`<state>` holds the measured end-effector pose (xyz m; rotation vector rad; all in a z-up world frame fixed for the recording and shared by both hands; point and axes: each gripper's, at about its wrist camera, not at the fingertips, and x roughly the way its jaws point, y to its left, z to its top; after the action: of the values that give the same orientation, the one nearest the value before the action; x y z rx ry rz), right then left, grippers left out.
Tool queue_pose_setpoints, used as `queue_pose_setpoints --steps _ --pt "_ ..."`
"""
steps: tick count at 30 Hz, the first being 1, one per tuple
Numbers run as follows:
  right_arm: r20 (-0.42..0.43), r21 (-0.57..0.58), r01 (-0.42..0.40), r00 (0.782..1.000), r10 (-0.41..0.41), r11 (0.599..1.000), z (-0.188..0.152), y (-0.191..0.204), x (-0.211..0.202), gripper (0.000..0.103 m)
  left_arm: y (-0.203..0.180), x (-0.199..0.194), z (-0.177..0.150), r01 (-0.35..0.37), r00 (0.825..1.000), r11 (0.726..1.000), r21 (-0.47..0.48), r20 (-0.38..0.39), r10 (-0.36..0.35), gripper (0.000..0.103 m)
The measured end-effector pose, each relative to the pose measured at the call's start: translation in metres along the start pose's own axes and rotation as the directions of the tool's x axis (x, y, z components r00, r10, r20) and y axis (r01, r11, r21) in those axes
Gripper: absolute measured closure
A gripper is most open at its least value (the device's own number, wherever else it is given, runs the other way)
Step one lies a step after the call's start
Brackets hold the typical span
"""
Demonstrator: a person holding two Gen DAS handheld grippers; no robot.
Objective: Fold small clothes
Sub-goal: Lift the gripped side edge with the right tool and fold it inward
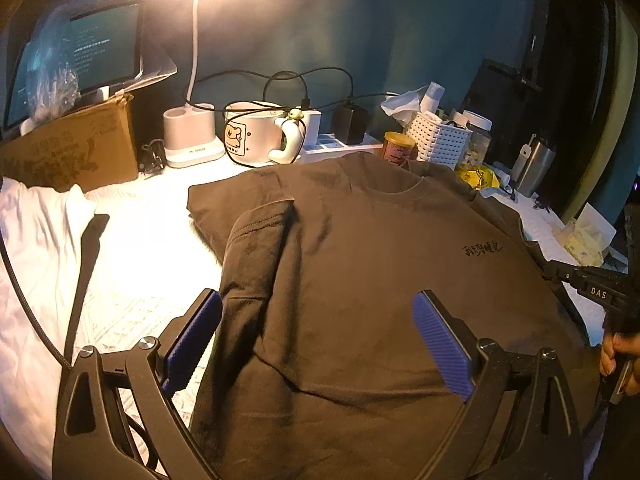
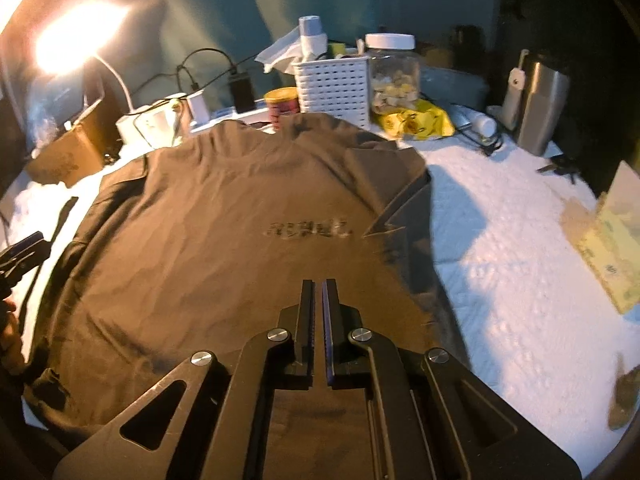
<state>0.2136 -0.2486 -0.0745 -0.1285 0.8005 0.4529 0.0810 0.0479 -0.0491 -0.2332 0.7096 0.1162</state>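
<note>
Your right gripper (image 1: 560,270) carries the white letters "DAS" on its black body, readable in the left wrist view at the frame's right edge. The shirt (image 1: 360,280) has a small black print (image 1: 482,249) on the chest in brush-style characters; they are too small and blurred to read in either view. The mug (image 1: 250,132) shows a cartoon bear in a square frame. The box (image 1: 76,148) has printing on its side, and the tablet (image 1: 100,44) propped on it shows lines of text, none of it legible. The can (image 2: 282,106) has a red label you cannot read.

The brown shirt lies flat, front up, on the white cloth (image 2: 500,240), collar toward the clutter at the back. Its sleeve (image 1: 260,236) on your left side is folded in over the body.

Your left gripper (image 1: 318,340) has its blue pads (image 1: 442,344) wide apart, holding nothing, above the shirt's lower half; one finger sits over the folded left edge, the other over the chest area.

Your right gripper (image 2: 318,320) has its fingers drawn together with only a thin slit between them and no fabric visible in it. It is over the lower right part of the shirt, the print ahead of it.
</note>
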Motion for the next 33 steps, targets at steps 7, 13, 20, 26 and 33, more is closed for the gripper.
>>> queue_pose_setpoints --steps 7,13,20,26,33 --pt "0.018 0.025 0.068 0.998 -0.068 0.997 0.014 -0.018 0.004 0.048 0.002 0.005 0.000 0.010 1.000 1.000 -0.013 -0.007 -0.010 0.008" --pt "-0.032 0.009 0.084 0.996 -0.084 0.996 0.016 -0.026 0.032 0.048 0.002 0.014 0.003 0.000 1.000 1.000 -0.004 -0.024 -0.001 0.007" --pt "-0.033 -0.004 0.061 0.998 -0.061 0.998 0.017 -0.030 0.048 0.097 0.003 0.021 0.006 -0.013 0.999 1.000 -0.003 -0.039 0.013 0.008" --pt "0.029 -0.107 -0.003 1.000 0.006 0.994 0.015 -0.003 0.021 0.098 0.000 0.018 0.005 -0.007 0.999 1.000 0.006 -0.041 0.007 0.007" --pt "-0.019 -0.228 -0.073 0.997 0.070 0.971 -0.015 0.027 0.023 0.097 -0.005 0.009 -0.001 0.009 0.999 1.000 0.016 -0.037 -0.009 0.008"
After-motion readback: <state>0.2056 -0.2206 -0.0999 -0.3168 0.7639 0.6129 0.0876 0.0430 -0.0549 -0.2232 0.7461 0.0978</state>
